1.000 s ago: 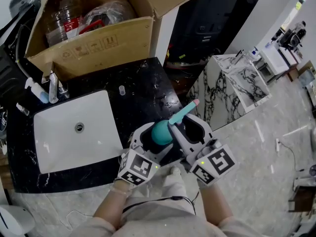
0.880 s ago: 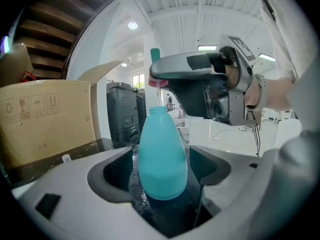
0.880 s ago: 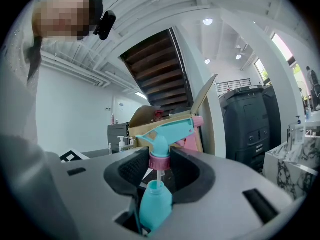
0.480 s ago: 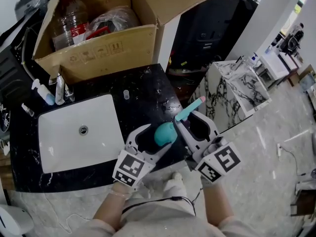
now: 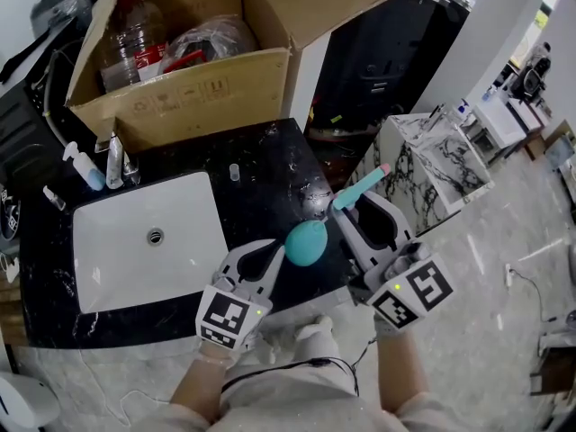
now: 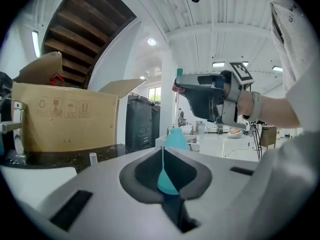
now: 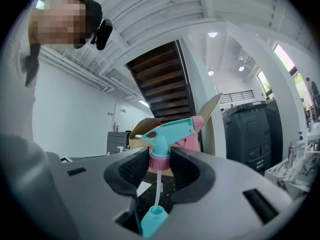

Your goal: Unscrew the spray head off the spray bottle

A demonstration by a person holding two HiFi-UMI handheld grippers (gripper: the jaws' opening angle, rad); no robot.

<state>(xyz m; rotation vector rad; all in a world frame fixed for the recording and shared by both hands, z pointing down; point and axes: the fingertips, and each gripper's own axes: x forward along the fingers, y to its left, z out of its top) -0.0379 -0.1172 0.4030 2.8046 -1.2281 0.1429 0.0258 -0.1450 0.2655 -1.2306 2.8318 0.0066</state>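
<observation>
What carries the teal bottle [image 5: 306,243] can't be told: the head view puts it just off the tips of the left hand-held gripper [image 5: 268,255], whose own view shows jaws pressed together, nothing gripped, only a teal sliver through the slit. Only the right gripper view shows the right hand-held gripper [image 7: 160,160] part-open, clamped on the pink collar of the spray head [image 7: 167,130], dip tube running down to the bottle's neck, which is cut off low in the frame. Behind: black worktop [image 5: 270,165], white sink [image 5: 108,268], cardboard box [image 5: 180,93].
</observation>
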